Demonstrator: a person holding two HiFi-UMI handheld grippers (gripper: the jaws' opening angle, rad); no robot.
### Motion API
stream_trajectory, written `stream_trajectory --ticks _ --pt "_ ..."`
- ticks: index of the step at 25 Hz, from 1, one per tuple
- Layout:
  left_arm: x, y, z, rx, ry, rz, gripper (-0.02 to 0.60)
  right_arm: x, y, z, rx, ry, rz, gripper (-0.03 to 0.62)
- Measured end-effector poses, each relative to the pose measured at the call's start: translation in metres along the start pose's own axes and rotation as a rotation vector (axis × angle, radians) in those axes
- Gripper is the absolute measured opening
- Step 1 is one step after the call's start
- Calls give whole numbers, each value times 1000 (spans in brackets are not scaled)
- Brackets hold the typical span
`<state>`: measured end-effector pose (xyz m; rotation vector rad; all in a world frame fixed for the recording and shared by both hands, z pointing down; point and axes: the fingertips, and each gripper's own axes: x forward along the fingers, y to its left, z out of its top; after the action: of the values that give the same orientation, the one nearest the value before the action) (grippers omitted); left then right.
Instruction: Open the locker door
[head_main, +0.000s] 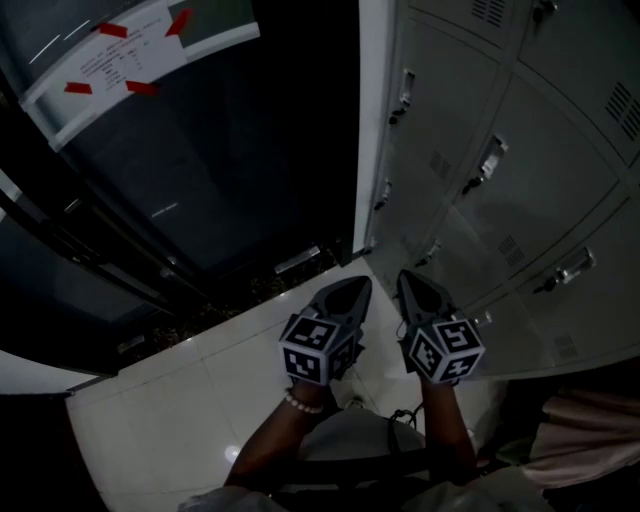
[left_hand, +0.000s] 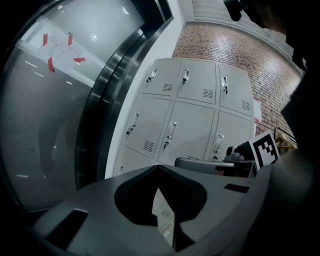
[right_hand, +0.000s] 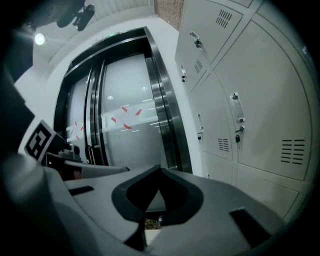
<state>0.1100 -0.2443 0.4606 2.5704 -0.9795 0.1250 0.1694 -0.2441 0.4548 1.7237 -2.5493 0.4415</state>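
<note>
Left gripper and right gripper are both closed and empty, the shut locker doors apart at one o'clock.

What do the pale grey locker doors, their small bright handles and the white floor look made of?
Pale grey locker doors: likely painted sheet metal, matte; louvred vent slots are pressed into the panels.
Small bright handles: seemingly plated metal; they catch highlights.
White floor: probably glazed tile, glossy; grout lines and a bright reflection show.
</note>
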Motion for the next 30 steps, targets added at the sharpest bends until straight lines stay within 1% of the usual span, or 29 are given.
stream_trajectory --ticks 8,12,17,19,23,24,25,26,27,29,30 --pt "74 75 46 4 -1 -69 -8 94 -36 24 -14 -8 -71 18" --pt "113 109 73 4 7 -103 -8 145 -62 45 -12 -23 -120 29" --pt "149 153 99 5 23 -132 -8 203 -87 69 -11 -42 -178 31" --pt "161 167 108 5 29 -145 -8 223 -101 82 -26 -61 -219 31" --pt "184 188 124 3 31 -178 -8 255 -143 120 -53 -126 -339 37" --pt "190 192 127 5 34 -186 -8 263 -153 130 -57 -140 -364 56" --pt "196 195 129 7 37 -196 -8 271 -163 140 -63 -153 -388 101" --pt "202 198 132 10 41 -208 -8 278 -172 149 -69 -162 -411 124" --pt "208 200 135 14 44 -221 -8 286 -181 157 -75 -169 -433 124" --pt "217 205 140 22 48 -244 -8 303 -196 174 -88 -185 -467 157" --pt "220 207 141 24 51 -254 -8 312 -201 182 -95 -193 -480 158"
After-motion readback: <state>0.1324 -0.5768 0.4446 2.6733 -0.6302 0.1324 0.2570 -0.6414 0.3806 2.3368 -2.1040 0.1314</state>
